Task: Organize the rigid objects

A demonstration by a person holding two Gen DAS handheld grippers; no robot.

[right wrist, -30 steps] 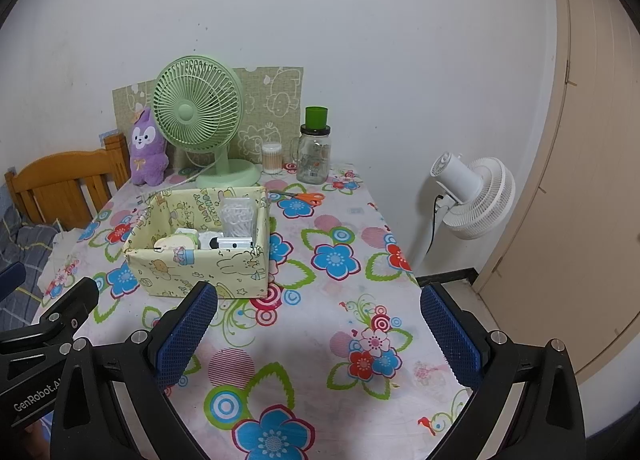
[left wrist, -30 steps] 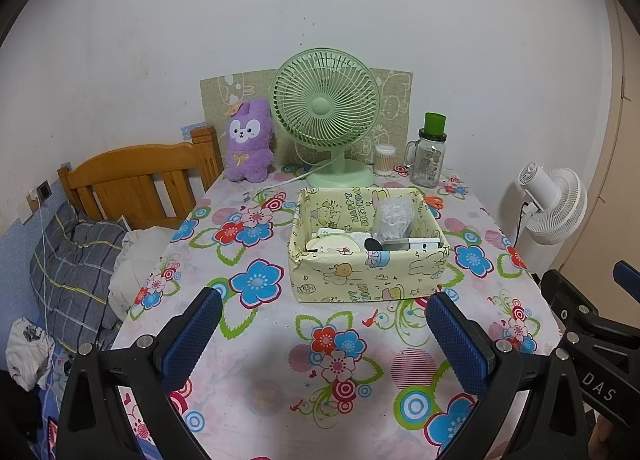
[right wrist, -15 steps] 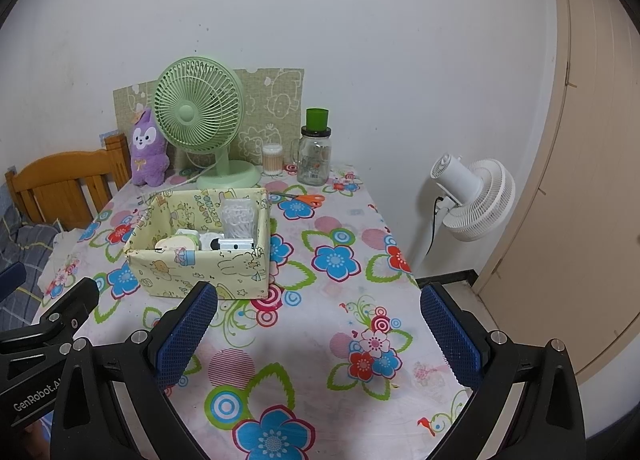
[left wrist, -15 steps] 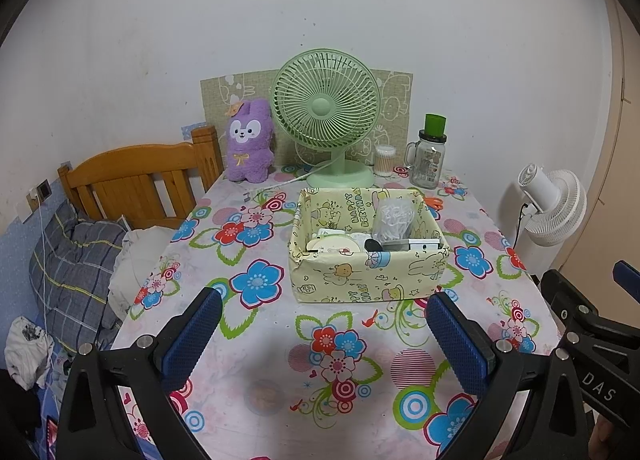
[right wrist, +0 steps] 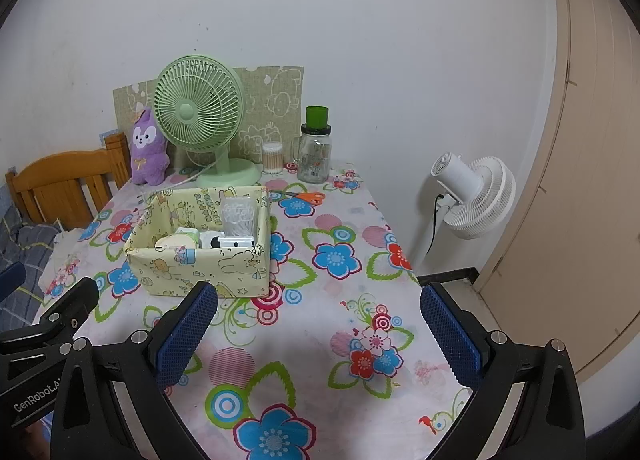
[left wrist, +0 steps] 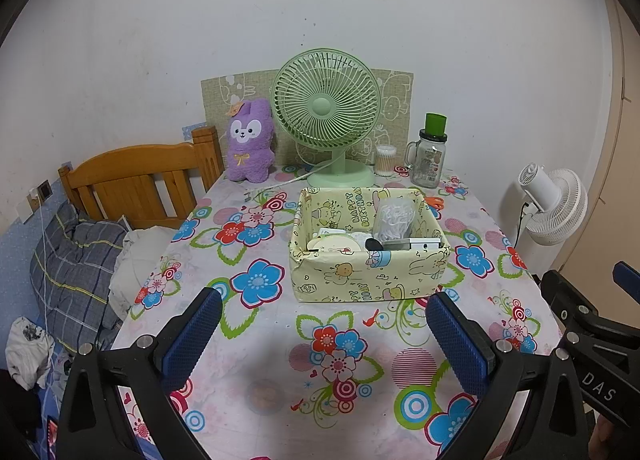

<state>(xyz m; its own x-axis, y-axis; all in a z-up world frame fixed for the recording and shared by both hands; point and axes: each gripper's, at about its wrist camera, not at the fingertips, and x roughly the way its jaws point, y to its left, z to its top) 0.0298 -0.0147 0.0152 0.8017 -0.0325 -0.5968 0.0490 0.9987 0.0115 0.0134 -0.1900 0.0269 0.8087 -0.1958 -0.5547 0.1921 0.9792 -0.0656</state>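
Both my hand-held grippers, left (left wrist: 322, 334) and right (right wrist: 318, 324), are wide, empty; reaching the box (left wrist: 366, 248), I may tip what seems a light bag (left wrist: 394, 220).

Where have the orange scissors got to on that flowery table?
The orange-handled scissors lie flat on the tablecloth just right of the yellow box, in front of the glass jar; the left view shows only their handles past the box.
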